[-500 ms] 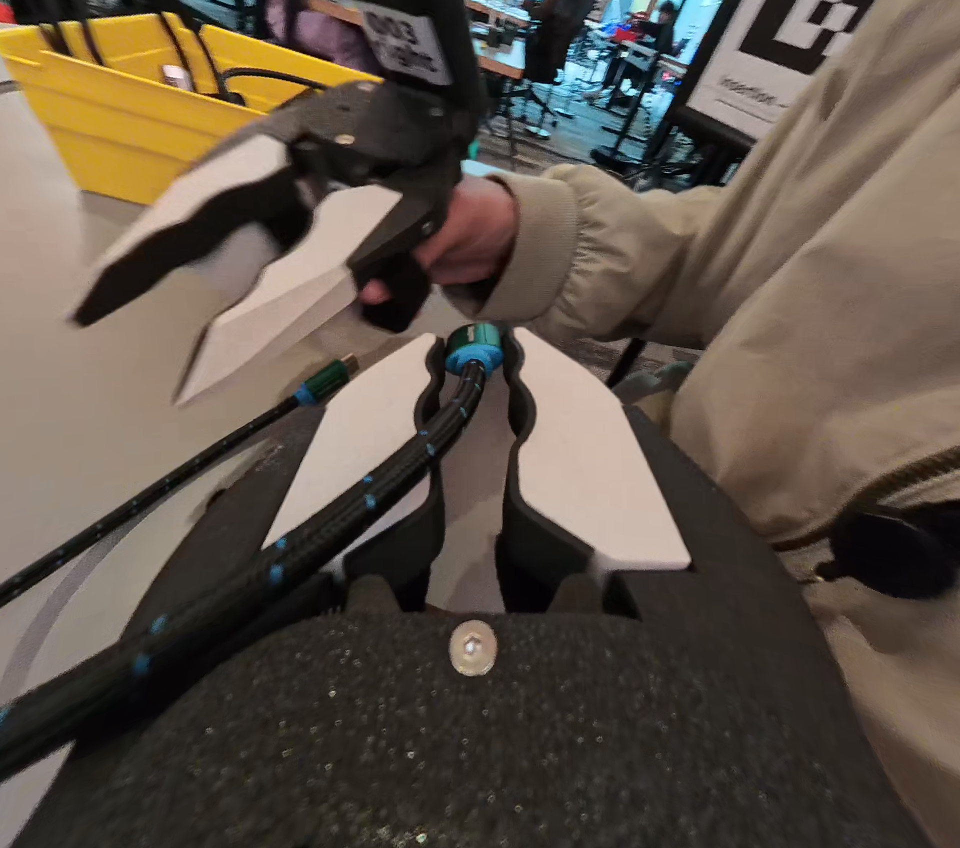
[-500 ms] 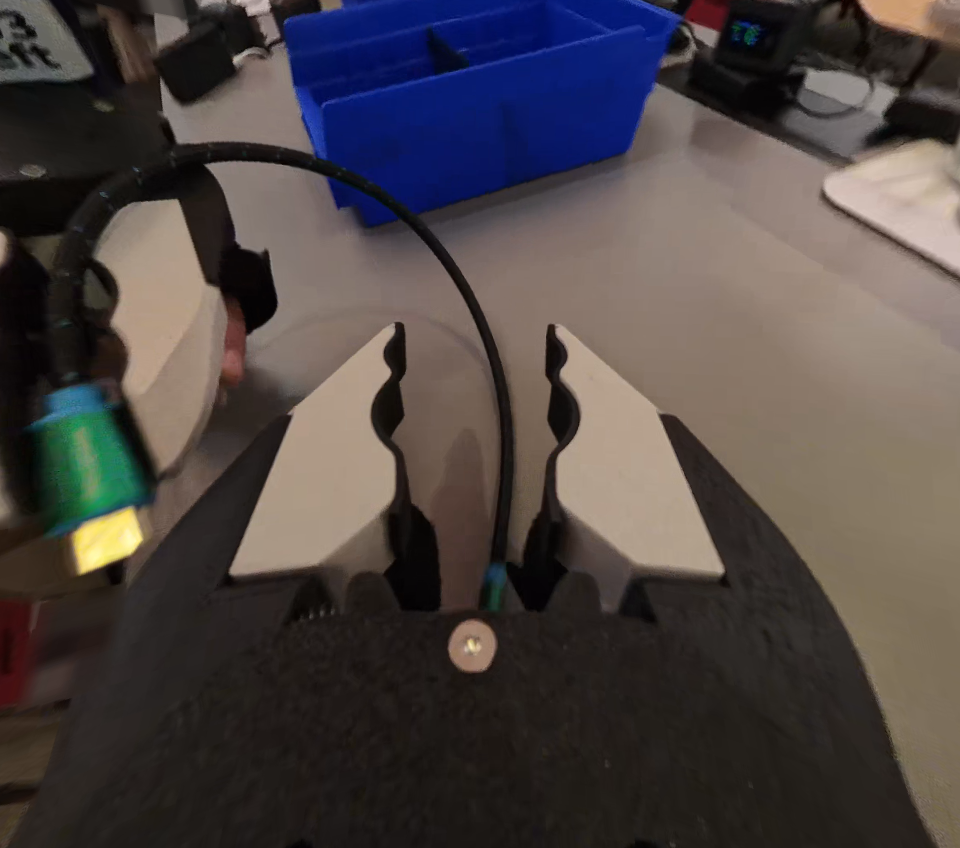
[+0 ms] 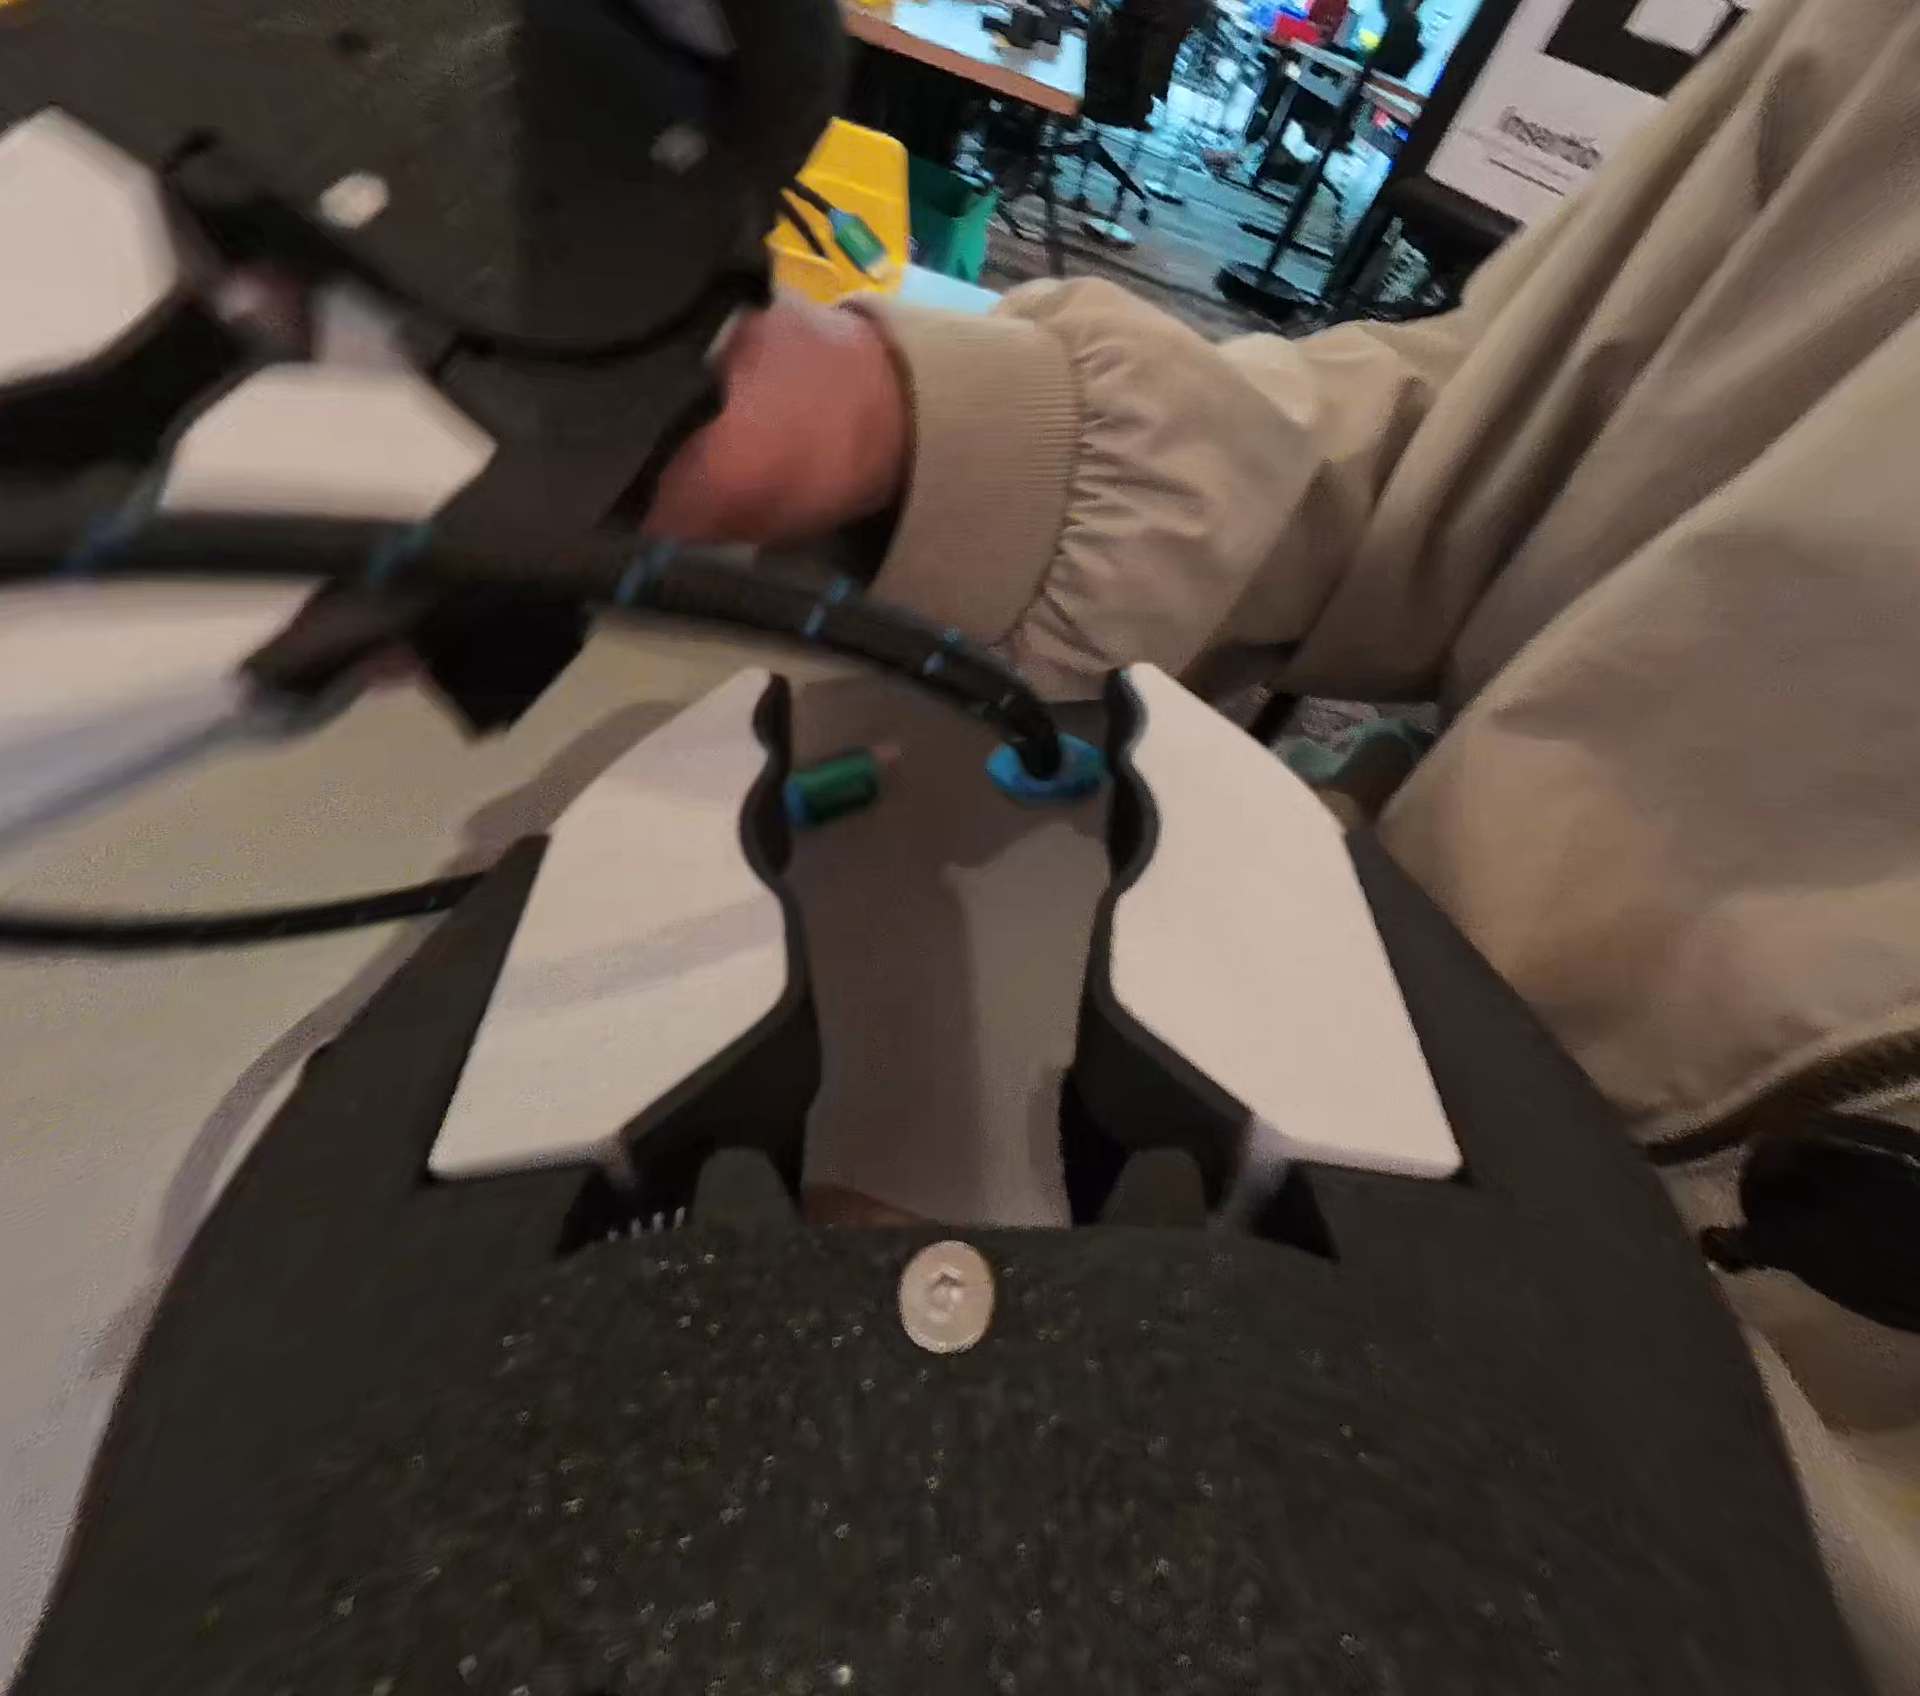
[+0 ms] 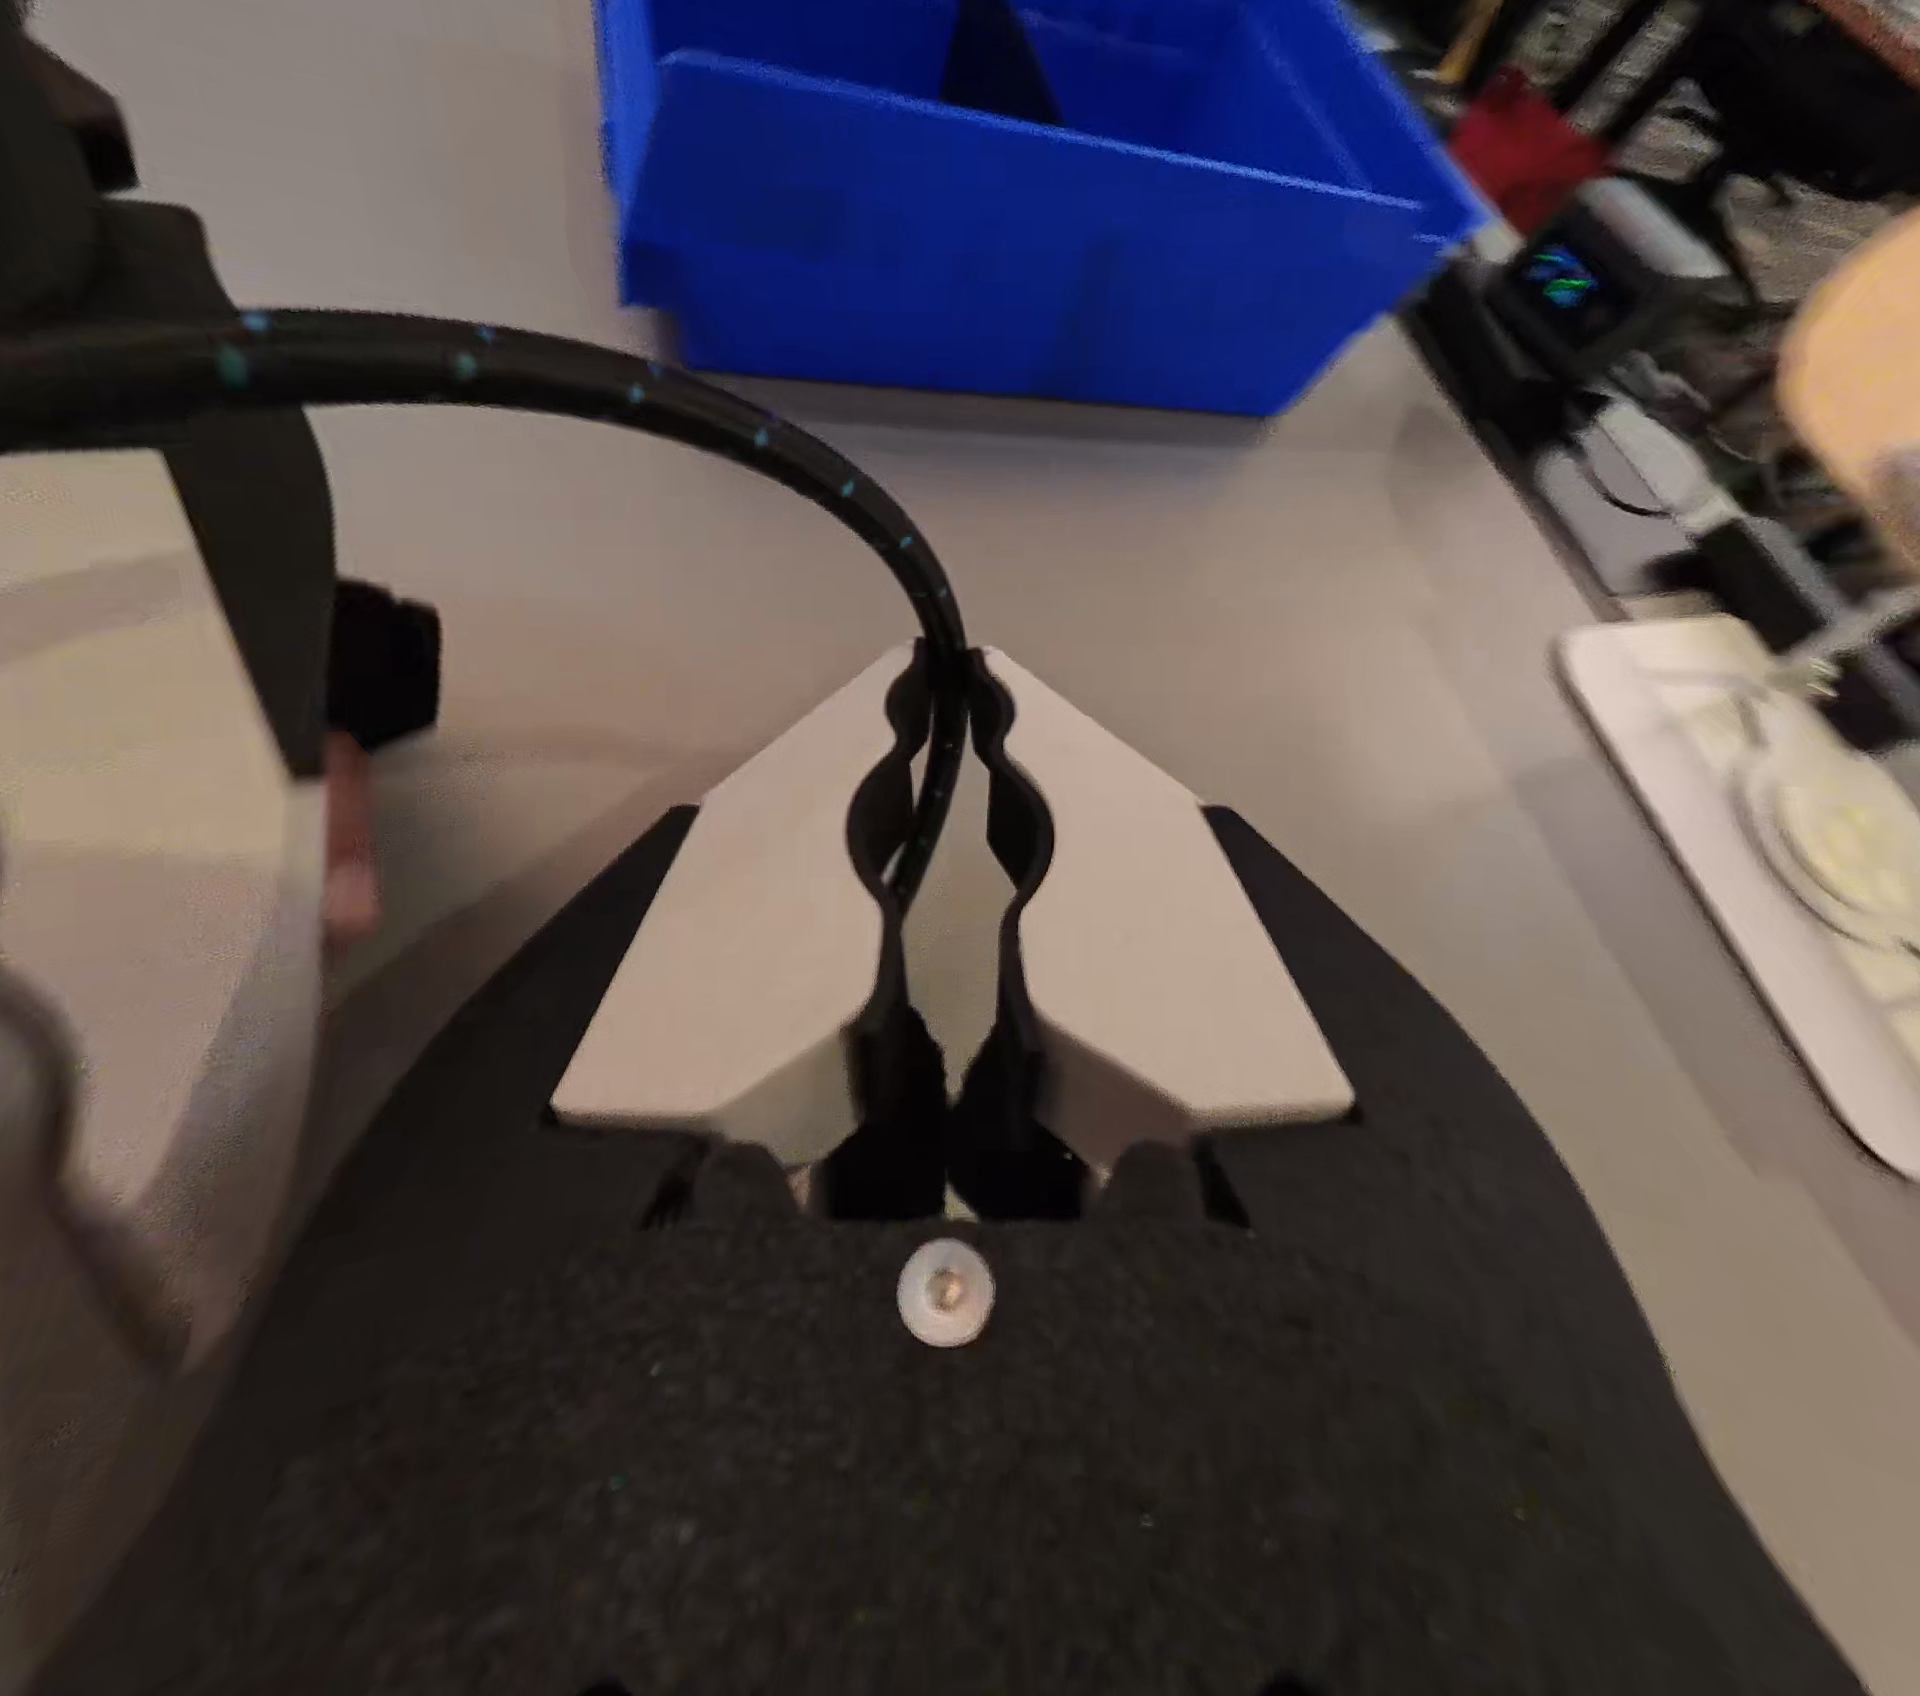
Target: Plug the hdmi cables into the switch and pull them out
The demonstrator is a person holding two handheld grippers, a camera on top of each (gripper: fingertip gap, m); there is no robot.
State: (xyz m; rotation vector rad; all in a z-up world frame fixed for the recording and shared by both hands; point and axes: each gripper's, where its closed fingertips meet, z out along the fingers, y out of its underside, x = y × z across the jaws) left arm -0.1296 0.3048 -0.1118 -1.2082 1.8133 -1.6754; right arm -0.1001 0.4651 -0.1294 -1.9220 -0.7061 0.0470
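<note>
Your right gripper [image 4: 940, 659] is pinching the braided black cable [image 4: 582, 373] right at the fingertips, jaws nearly together around it, the cable arching away to the left of the right wrist view. Your left gripper [image 3: 940, 690] is spread wide and holds nothing.

In the left wrist view, look between those open fingers: a blue-collared plug end [image 3: 1042, 771] sits near the right finger, its cable [image 3: 727, 581] curving off to the left. A second green plug [image 3: 831, 789] lies on the grey table [image 4: 1195, 607] beside the left finger.

No switch shows in either view, so I can't tell you where the ports are. My read: you're still sorting out your hold on the cable.

To do it well, I'd take the plug body rather than the cord, since a grip on the braid lets the connector swing. Square the plug to the port before pushing. Motion blur is heavy here, so slow down.

Containers: the blue bin [image 4: 1039, 264], centre-top of the right wrist view, has dividers, and what shows of its compartments looks empty. A yellow bin [image 3: 857, 181], upper middle of the left wrist view, has a green-tipped cable [image 3: 857, 240] hanging at its edge.
</note>
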